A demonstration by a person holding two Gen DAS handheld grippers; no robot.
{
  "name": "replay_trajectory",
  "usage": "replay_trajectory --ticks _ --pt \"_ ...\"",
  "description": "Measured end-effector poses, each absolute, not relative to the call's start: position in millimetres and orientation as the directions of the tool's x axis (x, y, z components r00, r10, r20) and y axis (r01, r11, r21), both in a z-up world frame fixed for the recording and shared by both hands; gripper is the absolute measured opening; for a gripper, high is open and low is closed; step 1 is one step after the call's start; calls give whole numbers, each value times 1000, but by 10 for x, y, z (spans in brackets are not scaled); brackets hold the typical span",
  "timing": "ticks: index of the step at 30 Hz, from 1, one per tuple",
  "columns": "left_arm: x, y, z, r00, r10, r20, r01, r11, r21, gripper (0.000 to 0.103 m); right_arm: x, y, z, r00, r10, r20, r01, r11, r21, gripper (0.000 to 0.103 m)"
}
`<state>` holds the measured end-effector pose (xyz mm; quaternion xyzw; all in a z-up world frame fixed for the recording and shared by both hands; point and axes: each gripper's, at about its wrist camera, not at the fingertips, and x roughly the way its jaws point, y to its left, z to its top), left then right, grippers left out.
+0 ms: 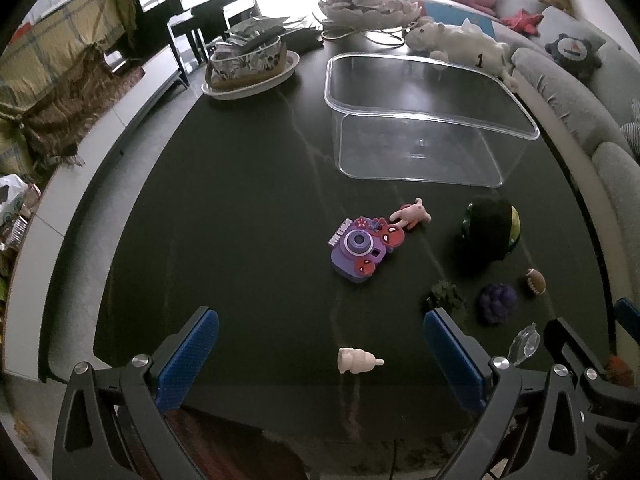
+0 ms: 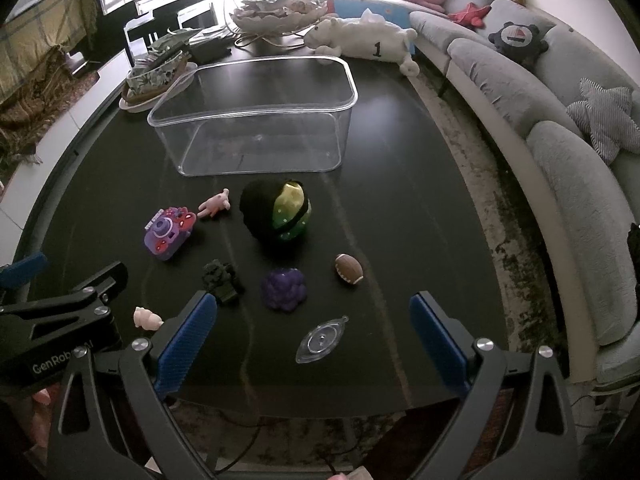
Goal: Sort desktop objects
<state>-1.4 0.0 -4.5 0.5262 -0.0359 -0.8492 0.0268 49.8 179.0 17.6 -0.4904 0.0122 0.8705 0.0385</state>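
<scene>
Toys lie scattered across the lower half of the dark table (image 2: 400, 128), all near one another, with a clear plastic bin (image 2: 256, 80) standing empty above them in both views.

Handling, as a judgement: the cream figurine (image 1: 356, 360), low in the left wrist view between the wide-spread blue pads, looks small, light and rigid; take it across its broad body, not the thin tip. The purple toy camera (image 1: 358, 250) is hard plastic, best pinched across its flat sides. The pink figure (image 1: 410, 216) just above it touches or nearly touches the camera, so it may drag along. The green and black ball (image 2: 280, 216) seems soft and too wide for an easy pinch. The purple grape cluster (image 2: 284, 289) is knobbly and perhaps squashy; the mini football (image 2: 349, 269) is smooth and may slip or roll. The dark green piece (image 2: 222, 280) is too dim to judge, possibly a toy vegetable. The clear oval piece (image 2: 320, 340) is flat, thin and hard to get under.

Count: eight loose items, one of each, plus one bin.

The left gripper (image 1: 320, 354) and the right gripper (image 2: 312, 334) both stand wide apart, holding nothing.
</scene>
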Motion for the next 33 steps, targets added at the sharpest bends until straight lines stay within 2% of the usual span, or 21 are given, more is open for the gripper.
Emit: replay_trajectory --ticks 7,33 --pt "-20 -30 -56 -441 -51 -896 21 -999 47 100 487 1794 170 -520 37 -854 -78 -997 4 97" --pt "-68 -45 -113 -438 -77 -896 23 -997 74 101 382 1769 140 -531 35 -847 -63 -998 -2 96"
